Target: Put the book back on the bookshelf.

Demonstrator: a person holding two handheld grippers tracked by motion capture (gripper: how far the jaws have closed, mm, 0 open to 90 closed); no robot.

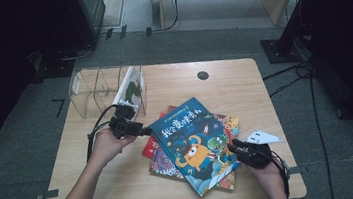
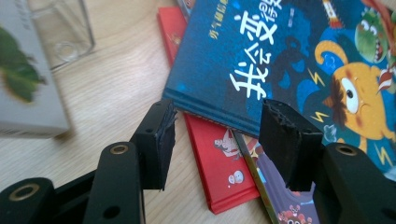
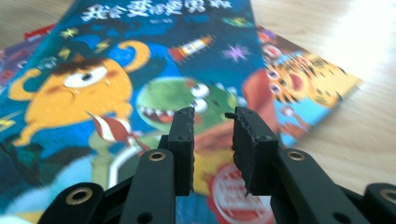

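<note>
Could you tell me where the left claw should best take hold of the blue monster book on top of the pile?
Probably at the upper left corner of the blue book, coming in level from the left. That corner overhangs the red book beneath, leaving its edge free for one jaw under and one over. The left claw stands open just before it.

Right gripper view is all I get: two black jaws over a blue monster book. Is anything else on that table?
Observer: Yes. A clear plastic organiser stands at the far left of the table, with an upright book in its right end.
Operator: Is there a second gripper somewhere?
Observer: The left gripper points at the far left corner of the blue book. Its jaws are open with nothing between them.
Operator: Anything at the far edge?
Observer: Only a small dark round cap set into the tabletop.
</note>
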